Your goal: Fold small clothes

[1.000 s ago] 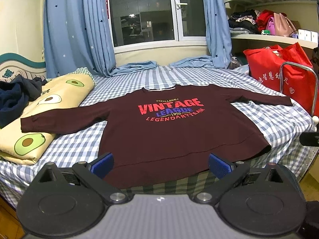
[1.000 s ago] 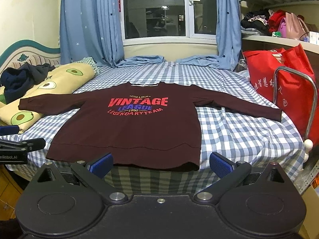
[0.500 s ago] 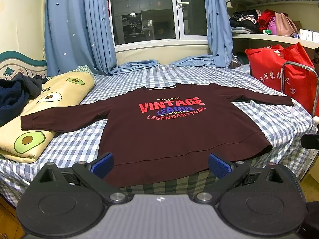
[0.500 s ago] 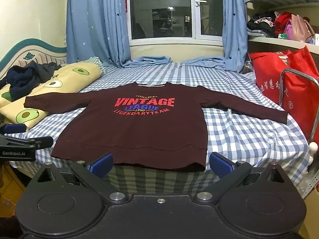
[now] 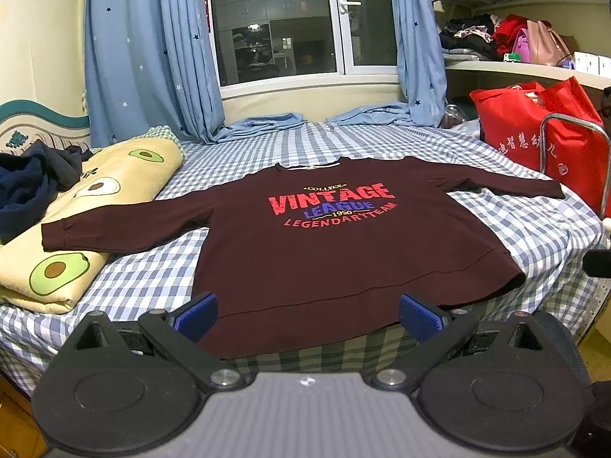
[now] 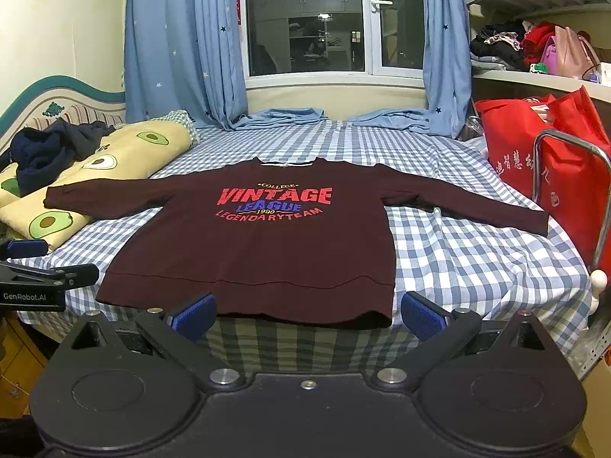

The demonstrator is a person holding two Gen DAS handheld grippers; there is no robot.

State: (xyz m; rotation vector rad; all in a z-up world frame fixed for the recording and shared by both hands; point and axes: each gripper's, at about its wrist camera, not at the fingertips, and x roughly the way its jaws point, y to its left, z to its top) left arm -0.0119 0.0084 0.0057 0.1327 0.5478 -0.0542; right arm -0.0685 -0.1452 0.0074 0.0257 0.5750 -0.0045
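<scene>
Hovering level in front of the bed, the left gripper and right gripper both point toward the window end, each with its jaws spread wide and holding nothing. The blue pads of each sit low in frame, short of the mattress edge.

Sweatshirt: dark maroon, long-sleeved, spread flat and face up on the bed's checked sheet, red and blue "VINTAGE LEAGUE" print readable, collar toward the window, hem overhanging the bed's near edge. Sleeves stretched out sideways; one cuff rests on the avocado-print pillow, the other reaches toward the red bag beside the bed.

Relative to the jaws: the hem lies just beyond and between the left gripper's fingers, no contact. In the right wrist view the sweatshirt likewise lies ahead of the open fingers, untouched.
</scene>
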